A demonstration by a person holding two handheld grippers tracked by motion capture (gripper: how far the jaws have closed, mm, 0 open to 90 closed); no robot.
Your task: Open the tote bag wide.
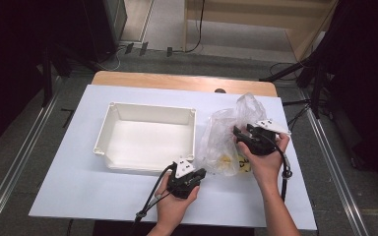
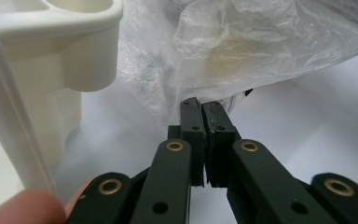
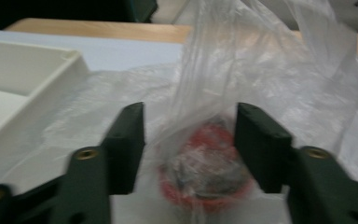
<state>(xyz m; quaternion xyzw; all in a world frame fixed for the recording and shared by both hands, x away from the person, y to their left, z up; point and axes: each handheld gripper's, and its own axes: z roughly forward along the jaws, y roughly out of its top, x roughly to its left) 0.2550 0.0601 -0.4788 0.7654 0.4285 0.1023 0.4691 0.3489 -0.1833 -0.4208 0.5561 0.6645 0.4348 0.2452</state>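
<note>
The left gripper is pinching the thin, soft, slippery plastic bag at its six o'clock edge. The right gripper is gaping half open around the bag, gripping nothing.

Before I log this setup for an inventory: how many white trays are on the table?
1. The white tray sits left of centre on the table, beside the clear plastic bag. Nothing suggests another hidden one.
</note>
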